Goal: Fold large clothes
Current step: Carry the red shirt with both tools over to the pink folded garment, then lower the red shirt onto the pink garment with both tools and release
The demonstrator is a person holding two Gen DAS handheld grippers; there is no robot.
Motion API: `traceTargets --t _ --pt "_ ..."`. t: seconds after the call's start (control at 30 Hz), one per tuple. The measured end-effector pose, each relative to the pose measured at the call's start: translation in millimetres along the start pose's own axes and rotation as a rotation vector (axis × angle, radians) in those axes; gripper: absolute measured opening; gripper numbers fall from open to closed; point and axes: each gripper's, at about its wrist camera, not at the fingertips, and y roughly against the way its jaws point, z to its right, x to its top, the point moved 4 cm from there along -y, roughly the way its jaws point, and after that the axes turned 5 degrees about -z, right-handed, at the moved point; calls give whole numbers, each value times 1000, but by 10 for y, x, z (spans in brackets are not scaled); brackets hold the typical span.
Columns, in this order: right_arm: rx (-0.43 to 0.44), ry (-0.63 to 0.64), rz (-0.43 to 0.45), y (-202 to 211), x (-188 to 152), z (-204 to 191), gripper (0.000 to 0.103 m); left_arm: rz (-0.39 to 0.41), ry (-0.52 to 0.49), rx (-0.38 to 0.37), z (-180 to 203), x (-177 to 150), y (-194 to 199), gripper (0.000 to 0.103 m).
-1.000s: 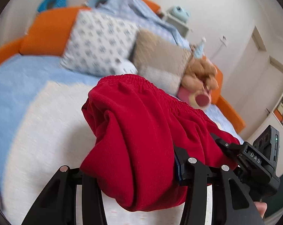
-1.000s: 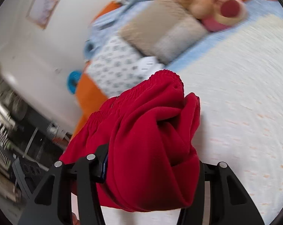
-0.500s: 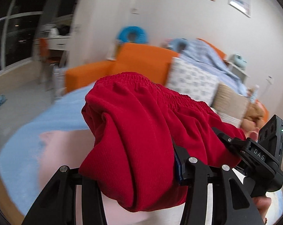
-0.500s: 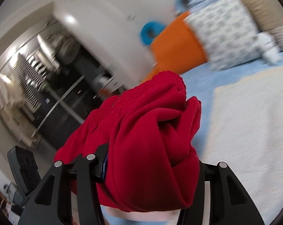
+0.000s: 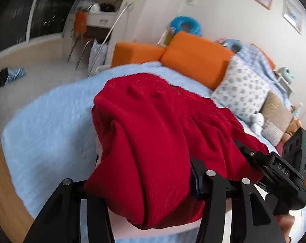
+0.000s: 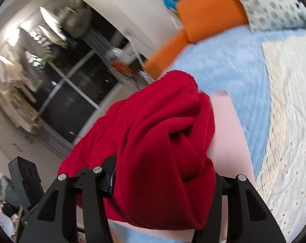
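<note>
Both views have swung since a second ago: the pillows and stuffed toy that filled the background are now off to the side, and I face the foot corner of the bed point(image 5: 47, 125), with the orange cushions point(image 5: 195, 60) and a dark window point(image 6: 76, 93) behind. The red garment point(image 5: 153, 141) is bunched into a thick bundle, carried between my two grippers above the light blue blanket point(image 6: 230, 64) and a pale pink cloth point(image 6: 228, 133) lying on it. My left gripper point(image 5: 144, 184) is clenched on one end of the bundle; its jaws have just been opening a little, yet the fabric remains packed between them. My right gripper point(image 6: 163, 174) grasps the other end likewise, its jaws also easing slightly around the cloth. The bundle's shape is unchanged across the second. Judgement: the folded garment is being carried to a drop spot near this corner, possibly onto the pink cloth; release looks close. Risk: loosening early could let the folds slump.
</note>
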Motion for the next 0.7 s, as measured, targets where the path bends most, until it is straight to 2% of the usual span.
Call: traceTargets --t 0.1,0.2,0.27,0.33,0.4,0.5,0.6,0.7 --pt "-39 4 5 -170 22 67 55 -51 100 -66 -265 20 -318 64" --pt "-60 29 1 -258 12 118 61 -67 121 -85 -397 -4 -471 70" --pt "-86 31 8 -254 15 196 76 -50 116 -85 -404 -53 -487 73" --pt "-112 41 22 -224 26 248 98 -39 107 -81 -391 -92 -476 86" --pt "-96 22 15 -130 62 342 98 -41 93 -70 -458 -97 -409 95" --pt "-95 30 14 85 139 390 98 -28 63 -64 -533 -63 -205 96" --pt "-167 161 44 339 215 245 98 -16 74 -35 -716 -32 102 96" --pt "-236 320 101 573 256 -26 93 1 88 49 -835 17 366 96"
